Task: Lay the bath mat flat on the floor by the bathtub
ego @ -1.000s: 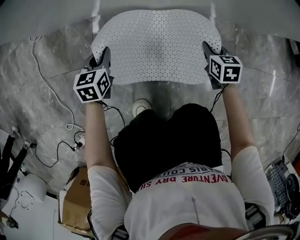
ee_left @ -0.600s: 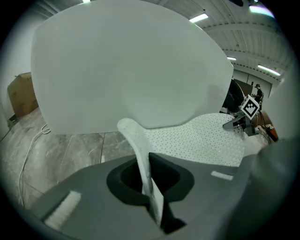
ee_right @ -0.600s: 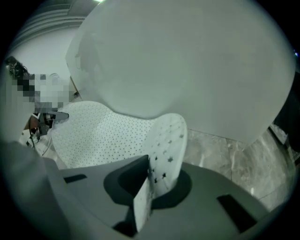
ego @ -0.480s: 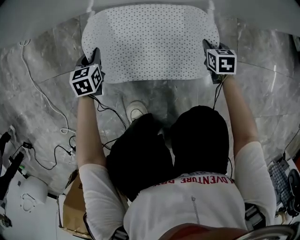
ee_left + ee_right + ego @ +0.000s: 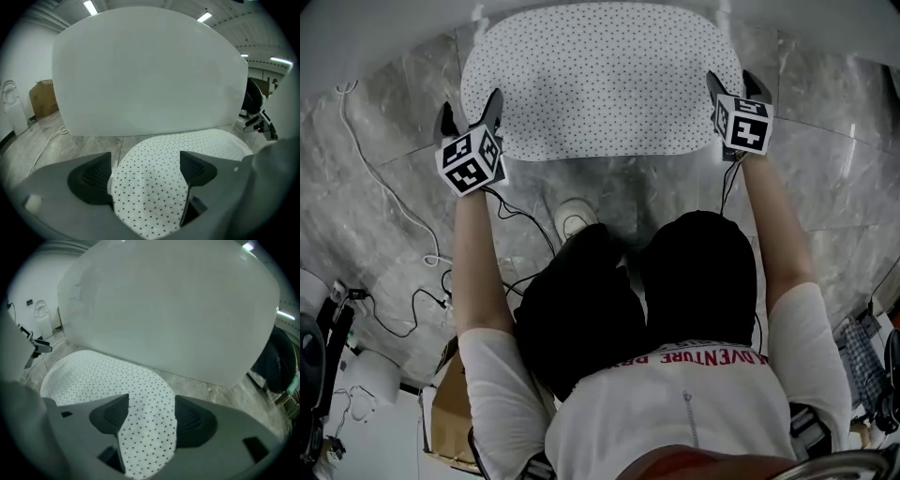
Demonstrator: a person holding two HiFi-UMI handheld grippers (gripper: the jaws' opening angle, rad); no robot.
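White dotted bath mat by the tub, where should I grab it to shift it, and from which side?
Take the white dotted bath mat by its two rounded short ends, from the near side, away from the white bathtub. It lies flat and thin, so only edges offer a pinch; the left gripper and right gripper, jaws opening, straddle those ends.

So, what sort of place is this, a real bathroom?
Probably a mock bathroom in a lab or workshop, not a home: a white bathtub and dotted bath mat sit on a marble-look floor, yet loose cables and a cardboard box lie nearby.
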